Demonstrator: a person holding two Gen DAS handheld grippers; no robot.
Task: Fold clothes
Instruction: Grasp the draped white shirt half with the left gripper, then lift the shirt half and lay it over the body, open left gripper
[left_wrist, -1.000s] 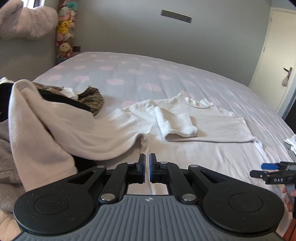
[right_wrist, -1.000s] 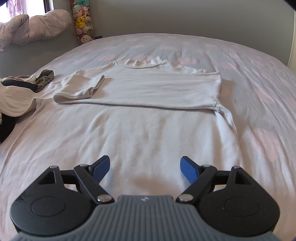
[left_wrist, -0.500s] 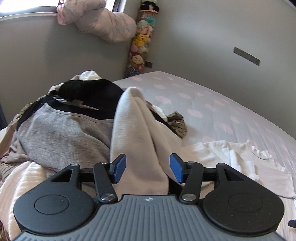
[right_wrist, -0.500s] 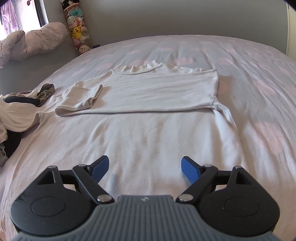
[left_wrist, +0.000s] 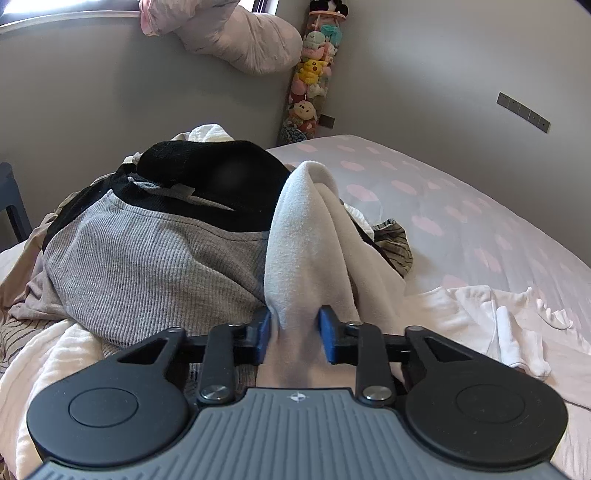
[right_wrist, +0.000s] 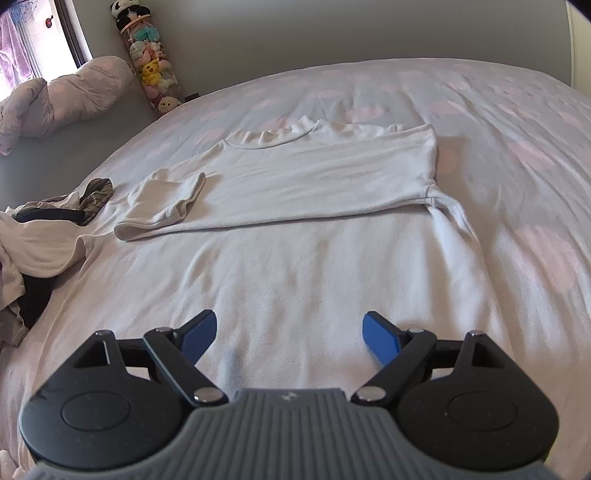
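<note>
A white long-sleeved shirt (right_wrist: 314, 177) lies flat on the bed, collar at the far end, one cuff folded onto its chest. Its other sleeve (left_wrist: 306, 229) is draped up over a pile of clothes; the same sleeve (right_wrist: 44, 236) shows at the left edge of the right wrist view. My left gripper (left_wrist: 295, 334) is closing on that sleeve, and the fabric fills the gap between the blue pads (left_wrist: 263, 332). Over the shirt's near hem hangs my right gripper (right_wrist: 290, 334), open, with nothing between its fingers.
The pile holds a grey ribbed top (left_wrist: 147, 258), a black garment (left_wrist: 214, 177) and a striped piece (left_wrist: 395, 247). The bed sheet (left_wrist: 461, 206) is lilac with pink spots. A tube of plush toys (left_wrist: 310, 85) and a bundled duvet (left_wrist: 240, 37) stand by the grey wall.
My left gripper swung left from the flat shirt to the clothes pile, opened around the draped sleeve, then narrowed onto it. The right gripper stayed open and rolled slightly.
</note>
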